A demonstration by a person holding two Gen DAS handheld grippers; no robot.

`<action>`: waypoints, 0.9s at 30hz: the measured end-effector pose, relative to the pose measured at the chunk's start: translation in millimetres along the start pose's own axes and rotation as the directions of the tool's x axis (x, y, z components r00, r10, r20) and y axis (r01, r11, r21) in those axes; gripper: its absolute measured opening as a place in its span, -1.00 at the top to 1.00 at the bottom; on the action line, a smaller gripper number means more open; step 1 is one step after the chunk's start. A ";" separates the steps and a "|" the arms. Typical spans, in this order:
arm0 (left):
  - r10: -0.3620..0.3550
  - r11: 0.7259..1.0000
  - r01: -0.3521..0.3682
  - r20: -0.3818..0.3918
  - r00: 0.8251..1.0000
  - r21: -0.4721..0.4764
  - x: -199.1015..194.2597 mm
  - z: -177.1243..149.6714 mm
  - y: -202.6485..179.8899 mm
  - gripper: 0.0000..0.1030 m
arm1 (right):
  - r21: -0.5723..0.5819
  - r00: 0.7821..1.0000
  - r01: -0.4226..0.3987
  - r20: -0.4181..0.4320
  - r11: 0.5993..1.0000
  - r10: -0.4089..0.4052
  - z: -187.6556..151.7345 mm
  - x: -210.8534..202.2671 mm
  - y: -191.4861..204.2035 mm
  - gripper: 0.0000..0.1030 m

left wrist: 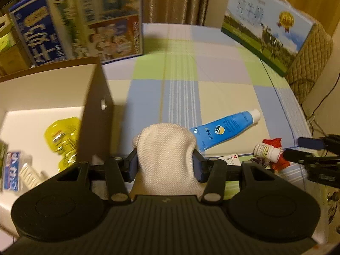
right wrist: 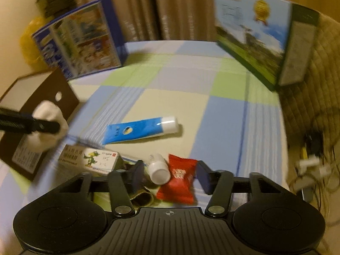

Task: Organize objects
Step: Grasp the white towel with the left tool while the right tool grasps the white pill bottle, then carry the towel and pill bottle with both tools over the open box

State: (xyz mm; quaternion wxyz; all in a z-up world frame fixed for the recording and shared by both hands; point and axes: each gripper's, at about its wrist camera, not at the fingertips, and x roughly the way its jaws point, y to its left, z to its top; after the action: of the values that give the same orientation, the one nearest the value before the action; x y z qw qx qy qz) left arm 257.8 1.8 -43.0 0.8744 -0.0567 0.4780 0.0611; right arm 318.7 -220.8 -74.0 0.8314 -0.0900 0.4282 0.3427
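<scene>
My left gripper point(left wrist: 165, 163) is shut on a white knitted cloth bundle point(left wrist: 165, 148), held just right of an open brown box point(left wrist: 97, 97) with a white inside. Inside that box lie a yellow plastic piece point(left wrist: 62, 138) and a blue-and-white pack point(left wrist: 11, 174). A blue tube point(left wrist: 225, 130) lies on the checked cloth. My right gripper point(right wrist: 170, 175) stands open over a small white bottle point(right wrist: 158, 169) and a red wrapped sweet point(right wrist: 178, 178); both lie between its fingers. A small white medicine carton point(right wrist: 91, 159) rests to their left. The left gripper with the white bundle point(right wrist: 47, 123) shows at the far left.
Two large printed cartons stand upright at the back, one blue point(left wrist: 80, 21) on the left and one with a meadow picture point(left wrist: 267, 25) on the right. A quilted chair back point(right wrist: 308, 89) and cables point(right wrist: 310, 161) lie past the table's right edge.
</scene>
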 end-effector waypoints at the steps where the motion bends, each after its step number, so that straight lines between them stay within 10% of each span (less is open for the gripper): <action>1: 0.000 1.000 0.000 0.005 1.000 -0.011 -5.4 -0.6 3.3 0.12 | -0.022 1.000 -0.005 -0.009 1.000 0.005 1.4 4.9 1.9 0.19; 20: 0.035 0.991 -0.023 0.087 0.996 -0.132 -67.4 -12.4 41.3 0.12 | -0.228 0.992 -0.013 -0.128 0.973 -0.017 1.2 64.4 28.4 0.53; 27: 0.033 0.990 -0.014 0.131 0.991 -0.140 -87.9 -15.6 47.3 0.12 | -0.117 0.999 -0.031 -0.045 0.993 0.026 4.5 40.4 21.6 0.54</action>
State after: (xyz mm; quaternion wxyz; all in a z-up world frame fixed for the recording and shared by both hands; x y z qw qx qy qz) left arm 190.2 41.4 20.7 0.8975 -0.1077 0.4138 0.1082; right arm 323.8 -182.8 -99.3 0.8100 -0.1403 0.4265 0.3772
